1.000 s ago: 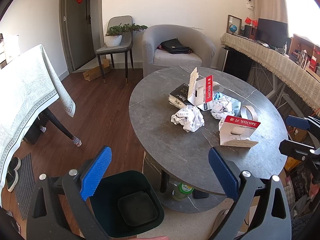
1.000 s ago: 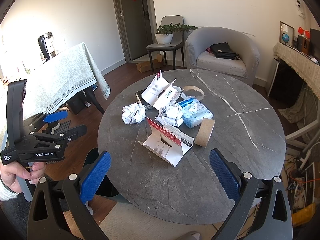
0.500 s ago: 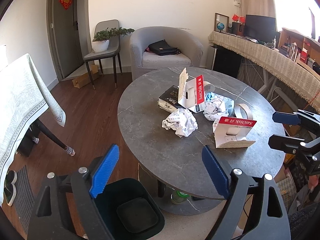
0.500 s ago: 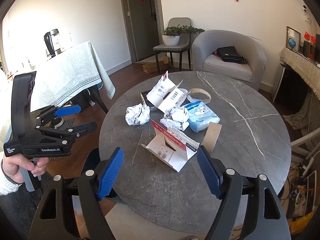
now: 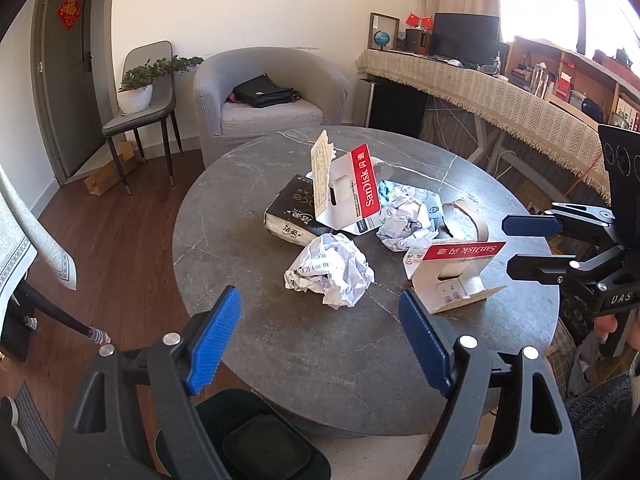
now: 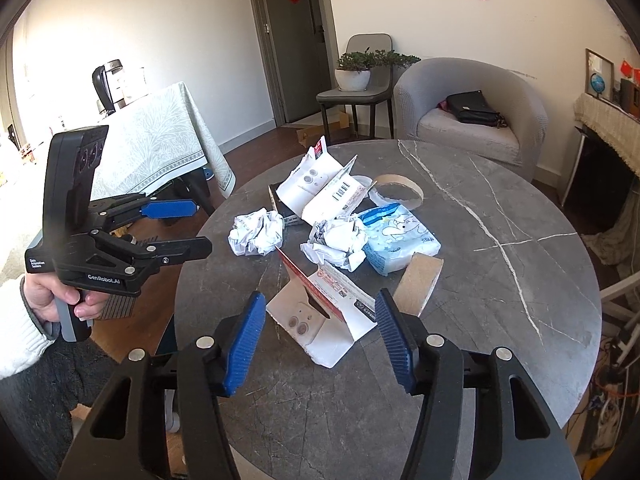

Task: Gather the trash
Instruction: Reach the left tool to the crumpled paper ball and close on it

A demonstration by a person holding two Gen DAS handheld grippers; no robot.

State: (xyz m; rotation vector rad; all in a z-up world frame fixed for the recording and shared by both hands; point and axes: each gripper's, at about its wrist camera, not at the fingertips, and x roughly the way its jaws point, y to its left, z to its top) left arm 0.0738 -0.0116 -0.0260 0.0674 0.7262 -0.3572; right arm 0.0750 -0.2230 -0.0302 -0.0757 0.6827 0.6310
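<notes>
Left wrist view puts your left claw [image 5: 320, 332] wide open and empty above the near rim of the round grey bench [image 5: 256, 172], with the nearest crumpled paper ball [image 5: 330, 272] dead ahead at 12 o'clock, just beyond the blue pads. That ball is roughly round, so no long axis should matter; I judge a straight push forward and down would bracket it. At 2 o'clock from it stands the opened SanDisk card pack [image 5: 452, 276], close enough to snag the right pad. Your right claw [image 6: 320, 336], also wide open and holding nothing, hangs over that same pack [image 6: 324, 316], whose long fold runs from 10 to 4 o'clock in the right wrist view; the cardboard tape ring [image 6: 418, 284] stands on edge just beside it at 2 o'clock. The dark bin [image 5: 244, 436] sits on the floor under the bench edge, at 6 o'clock below your left claw, so I judge the left the handier carrier.
</notes>
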